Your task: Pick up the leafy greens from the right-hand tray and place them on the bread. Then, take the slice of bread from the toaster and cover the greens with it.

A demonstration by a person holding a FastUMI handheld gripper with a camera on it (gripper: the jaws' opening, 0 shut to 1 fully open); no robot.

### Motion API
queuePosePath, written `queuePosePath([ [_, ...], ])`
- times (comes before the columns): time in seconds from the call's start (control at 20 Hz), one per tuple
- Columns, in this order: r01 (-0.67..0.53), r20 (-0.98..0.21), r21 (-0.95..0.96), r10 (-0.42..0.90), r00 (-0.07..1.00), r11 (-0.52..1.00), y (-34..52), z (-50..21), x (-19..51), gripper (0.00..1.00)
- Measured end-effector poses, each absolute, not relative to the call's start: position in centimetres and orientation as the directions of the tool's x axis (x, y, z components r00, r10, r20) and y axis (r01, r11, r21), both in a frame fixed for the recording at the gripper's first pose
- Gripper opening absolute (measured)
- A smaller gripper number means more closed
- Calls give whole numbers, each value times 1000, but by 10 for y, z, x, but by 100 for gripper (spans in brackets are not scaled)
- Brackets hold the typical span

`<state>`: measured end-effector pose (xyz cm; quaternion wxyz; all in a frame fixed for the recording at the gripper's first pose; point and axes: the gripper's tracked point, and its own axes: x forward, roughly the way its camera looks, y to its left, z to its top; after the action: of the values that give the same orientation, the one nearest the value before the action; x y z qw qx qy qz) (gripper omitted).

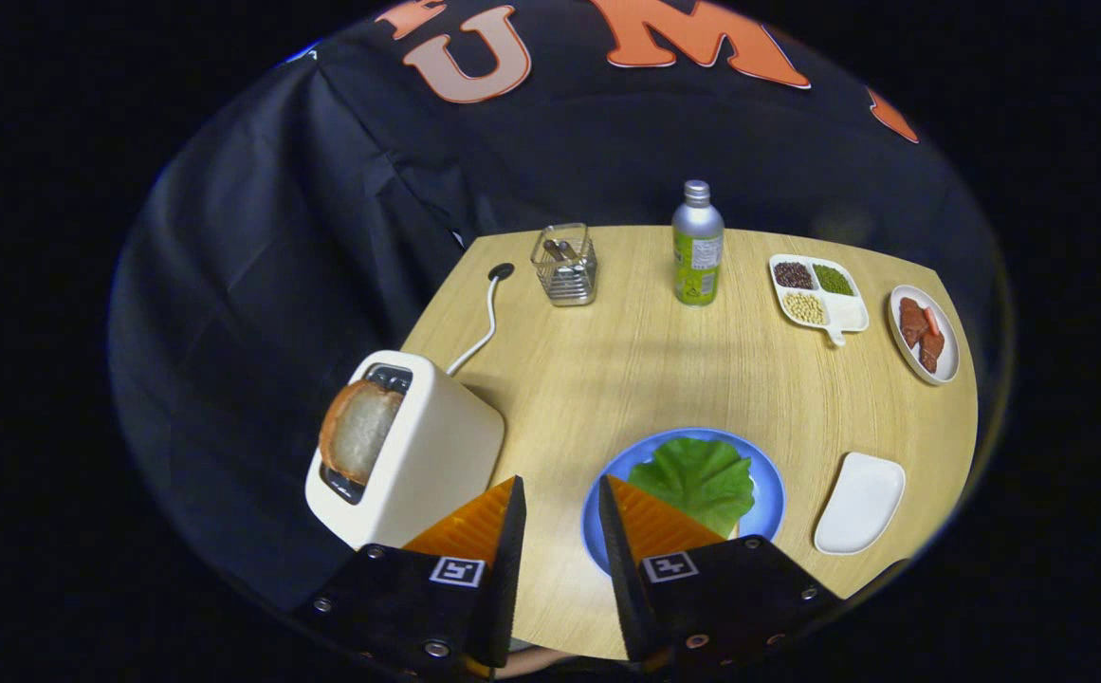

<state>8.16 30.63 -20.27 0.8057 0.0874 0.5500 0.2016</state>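
Note:
A green leaf (pixel 700 477) lies on a slice of bread on the blue plate (pixel 771 484), just ahead of my right finger. Only a thin pale edge of that bread shows under the leaf. To the left stands a white toaster (pixel 436 451) with a slice of bread (pixel 357 430) sticking up out of its slot. My gripper (pixel 559 495) hovers above the table between the toaster and the plate, open, with nothing between its fingers. To the right of the plate sits a small white tray (pixel 859 503) with nothing on it.
At the back of the round wooden table (pixel 635 370) stand a clear holder (pixel 565 265), a metal bottle (pixel 698 245), a divided dish of beans (pixel 817 292) and a plate of meat pieces (pixel 925 333). The toaster's white cord (pixel 486 323) runs toward the back.

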Motion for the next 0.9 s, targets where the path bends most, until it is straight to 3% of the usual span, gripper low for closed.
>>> queuePosePath([
  [0.45, -322, -821, 380, 477, 314, 867, 382, -155, 95, 82],
  [0.9, -359, -858, 384, 472, 201, 851, 449, -180, 88, 84],
])
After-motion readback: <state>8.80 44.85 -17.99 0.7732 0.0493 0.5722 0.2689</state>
